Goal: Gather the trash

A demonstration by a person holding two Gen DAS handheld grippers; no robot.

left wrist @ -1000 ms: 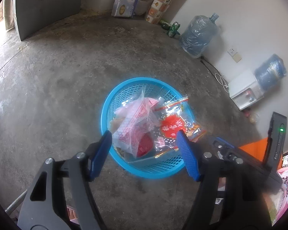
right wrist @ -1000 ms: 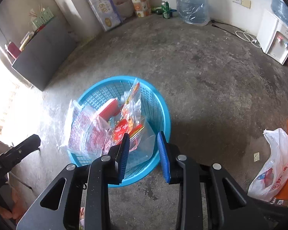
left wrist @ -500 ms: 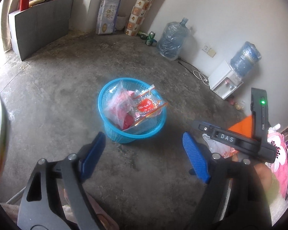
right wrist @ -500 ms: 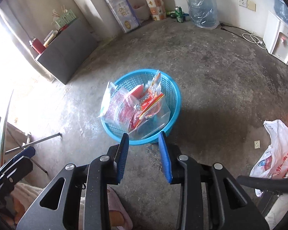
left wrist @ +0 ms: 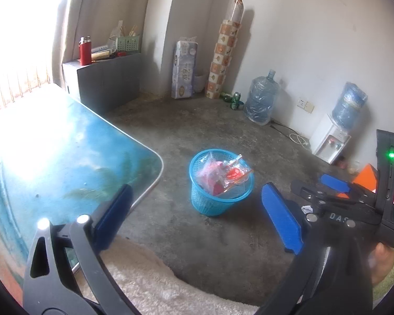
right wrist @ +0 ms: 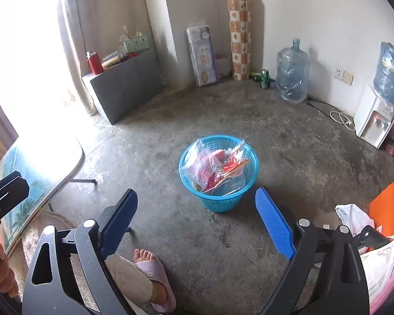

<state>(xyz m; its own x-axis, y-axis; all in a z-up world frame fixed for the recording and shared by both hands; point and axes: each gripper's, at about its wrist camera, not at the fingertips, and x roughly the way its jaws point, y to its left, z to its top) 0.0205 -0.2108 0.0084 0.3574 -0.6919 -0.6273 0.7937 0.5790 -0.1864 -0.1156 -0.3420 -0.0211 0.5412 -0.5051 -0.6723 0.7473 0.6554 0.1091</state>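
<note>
Both the left gripper (left wrist: 197,215) and right gripper (right wrist: 197,225) have just been opening and stand wide and empty, well back from the basket (right wrist: 245,197) of wrappers (right wrist: 215,168) on bare floor (right wrist: 289,136), the table edge (left wrist: 155,181) beside the left.

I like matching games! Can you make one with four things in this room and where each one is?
Things:
1. blue basket
2. red flask
3. water jug
4. white plastic bag

Places:
A. against the far wall, beside the green cans
B. on top of the grey cabinet
C. in the middle of the concrete floor, full of wrappers
D. on the floor beside something orange, at the right edge

Pairs: 1-C, 2-B, 3-A, 4-D
</note>
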